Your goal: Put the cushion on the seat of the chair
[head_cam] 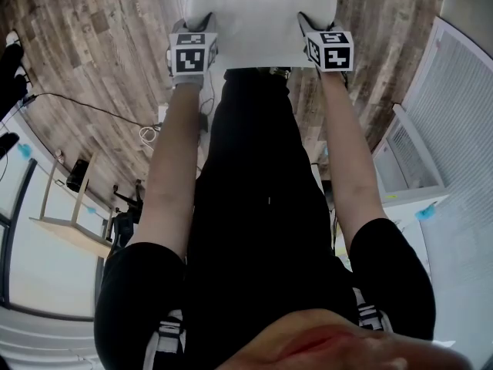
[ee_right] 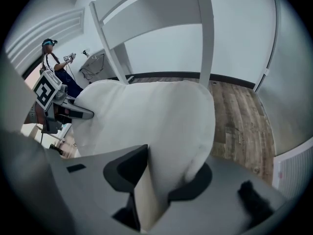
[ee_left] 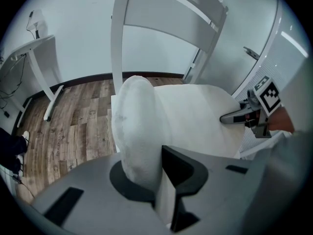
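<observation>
The chair point(ee_left: 168, 18) is barely showing up in the head view. The cushion point(head_cam: 258, 10) is covering it, and the cushion itself is getting chopped off by the top edge of that picture. The person's black clothes and both forearms are blocking everything nearer. The gripper views are only giving me the chair's white slatted back, standing upright just behind the cushion. The seat is sitting almost completely hidden underneath, so I can't tell whether the cushion is resting on it or hanging just above. The cushion is lying broad side up right in front of the chair back. Its long axis is running side to side across the chair, from one gripper to the other, with the far edge pointing at the back slats and the near edge at the person. The left gripper point(head_cam: 192, 28) is holding the near corner on its side, and its fingers point(ee_left: 183, 168) are pinching a fold of padding that's curling up out of them. The right gripper point(head_cam: 316, 23) is doing the same at the other near corner. There the padding is filling the whole gap and touching both fingers point(ee_right: 124, 170). Around the chair the wood floor point(ee_left: 73, 116) is showing, with a white desk point(ee_left: 41, 58) off to one side. Someone is standing beyond the chair point(ee_right: 51, 58), too small to make out.
</observation>
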Demonstrator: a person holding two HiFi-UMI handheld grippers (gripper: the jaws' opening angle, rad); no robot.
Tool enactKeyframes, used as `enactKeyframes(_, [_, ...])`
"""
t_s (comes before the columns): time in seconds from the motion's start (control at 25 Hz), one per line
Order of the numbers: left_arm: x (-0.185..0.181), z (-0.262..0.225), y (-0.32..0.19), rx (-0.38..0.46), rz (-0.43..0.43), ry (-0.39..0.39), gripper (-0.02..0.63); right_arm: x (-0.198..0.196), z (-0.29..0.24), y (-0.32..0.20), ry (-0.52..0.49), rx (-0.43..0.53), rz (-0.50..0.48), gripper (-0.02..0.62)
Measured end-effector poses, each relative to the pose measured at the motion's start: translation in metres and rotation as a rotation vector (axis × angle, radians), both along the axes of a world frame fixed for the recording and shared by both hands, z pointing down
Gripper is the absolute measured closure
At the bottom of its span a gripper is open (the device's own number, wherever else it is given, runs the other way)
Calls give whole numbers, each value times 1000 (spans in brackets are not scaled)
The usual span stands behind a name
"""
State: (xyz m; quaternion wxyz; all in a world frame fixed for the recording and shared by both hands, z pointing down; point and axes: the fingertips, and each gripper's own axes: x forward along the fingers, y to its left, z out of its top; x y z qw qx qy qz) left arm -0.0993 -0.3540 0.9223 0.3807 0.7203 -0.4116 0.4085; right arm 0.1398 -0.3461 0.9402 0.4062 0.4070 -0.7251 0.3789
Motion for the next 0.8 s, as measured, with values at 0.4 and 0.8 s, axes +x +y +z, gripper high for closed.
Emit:
enactKeyframes(0.4, [-6,25,1,-100,-60,31,520,7,19,-4,48,-17,-11,404])
enactKeyframes(0.8, [-25,37,-2,-98,-111,-37,383,25,29,-7,102,-68,70,296])
